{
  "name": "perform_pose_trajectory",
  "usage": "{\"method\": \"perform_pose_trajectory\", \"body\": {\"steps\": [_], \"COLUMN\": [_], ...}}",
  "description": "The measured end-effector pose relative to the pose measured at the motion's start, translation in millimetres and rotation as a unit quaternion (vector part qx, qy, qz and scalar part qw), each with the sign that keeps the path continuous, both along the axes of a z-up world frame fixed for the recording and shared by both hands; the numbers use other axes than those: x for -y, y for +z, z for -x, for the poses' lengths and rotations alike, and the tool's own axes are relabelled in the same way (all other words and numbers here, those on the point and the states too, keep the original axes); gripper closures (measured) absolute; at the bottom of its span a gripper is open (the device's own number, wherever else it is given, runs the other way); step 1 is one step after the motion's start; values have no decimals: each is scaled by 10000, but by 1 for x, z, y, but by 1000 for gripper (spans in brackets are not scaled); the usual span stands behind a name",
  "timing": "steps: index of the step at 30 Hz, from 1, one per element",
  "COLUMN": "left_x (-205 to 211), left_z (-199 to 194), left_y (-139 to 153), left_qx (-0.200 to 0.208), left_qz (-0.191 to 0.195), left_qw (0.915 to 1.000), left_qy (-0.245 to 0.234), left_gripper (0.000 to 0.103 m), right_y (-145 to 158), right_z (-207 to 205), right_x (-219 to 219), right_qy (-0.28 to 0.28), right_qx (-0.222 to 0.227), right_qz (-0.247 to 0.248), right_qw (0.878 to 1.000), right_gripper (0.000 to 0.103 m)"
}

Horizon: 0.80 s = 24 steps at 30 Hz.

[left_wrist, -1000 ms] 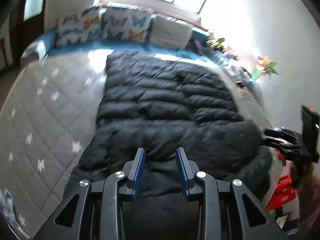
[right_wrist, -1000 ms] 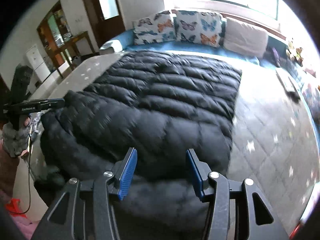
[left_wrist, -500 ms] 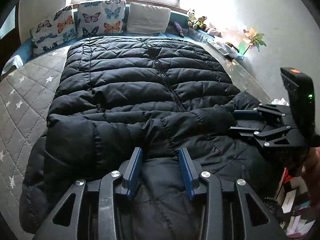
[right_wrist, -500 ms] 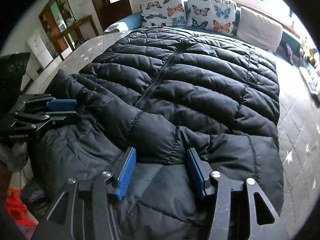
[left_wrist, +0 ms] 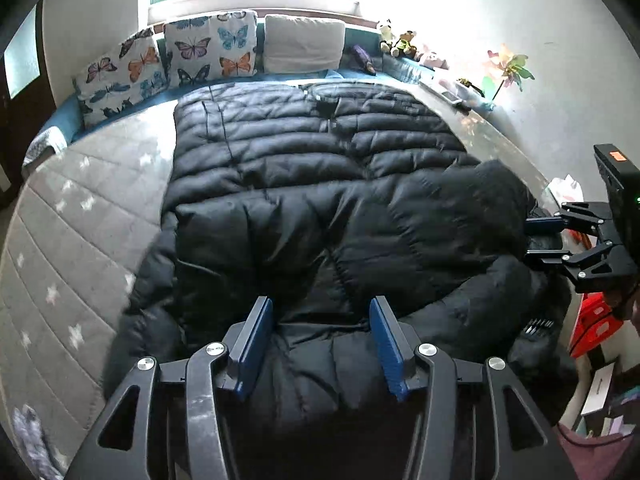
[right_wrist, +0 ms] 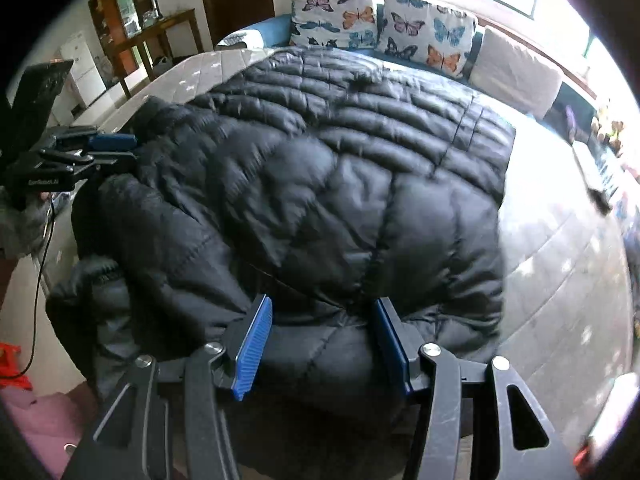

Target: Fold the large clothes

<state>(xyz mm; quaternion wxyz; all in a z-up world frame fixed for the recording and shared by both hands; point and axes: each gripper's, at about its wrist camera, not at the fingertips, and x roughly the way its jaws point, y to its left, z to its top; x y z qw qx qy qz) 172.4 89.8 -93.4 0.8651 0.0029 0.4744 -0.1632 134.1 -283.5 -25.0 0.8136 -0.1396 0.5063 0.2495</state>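
Observation:
A large black puffer coat [left_wrist: 320, 184] lies spread on a grey star-quilted bed [left_wrist: 80, 232]; it also fills the right wrist view [right_wrist: 320, 184]. Its near end is bunched and folded over at the bed's edge. My left gripper [left_wrist: 320, 340] is open, its blue pads on either side of the bunched near hem. My right gripper [right_wrist: 320, 340] is open too, over the hem further right. Each gripper shows in the other's view: the right one at the coat's right edge [left_wrist: 540, 236], the left one at its left edge [right_wrist: 112, 148].
Butterfly pillows [left_wrist: 208, 52] and a plain pillow [left_wrist: 304, 44] line the head of the bed under a window. Toys and a pinwheel [left_wrist: 508, 72] stand by the right wall. A wooden cabinet and door [right_wrist: 152, 28] are at the back left. Red boxes [left_wrist: 592, 320] sit on the floor.
Both grippers have opened wider. The coat's near part now lies folded further up over the body, and both views have pulled back slightly from it.

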Motion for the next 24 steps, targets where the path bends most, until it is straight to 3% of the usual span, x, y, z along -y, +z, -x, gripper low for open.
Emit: {"method": "perform_pose_trajectory", "body": {"steps": [4,7,10,15,18,24], "left_x": [0,-5,-14,-12,-12,-21], "left_z": [-1,-1,5,2,5,43], "left_y": [-7,6,14,-3,7,37], "left_qx": [-89,-141,-23,-123,-210,-132], "left_qz": [29,117,178,102,113,279], "left_qw": [9999,9998,9997,9997,9994,9993], "left_qy": [67,92,147,196,232,198], "left_gripper": [48,48,48,48,48,48], "right_y": [-17,0,14,-17,-4,33], "right_z": [1,-3,0,-6,-3,36], "right_x": [-3,-2,6,10,9,12], "right_qy": [-3,60,48,-19,30,583], "right_qx": [96,-19,151,1,46,583], "right_qz": [26,81,-4,-136,1,247], "right_qw": [9999,9999,9999,9999,10000,9963], "right_gripper": [45,45,45,44,44,44]}}
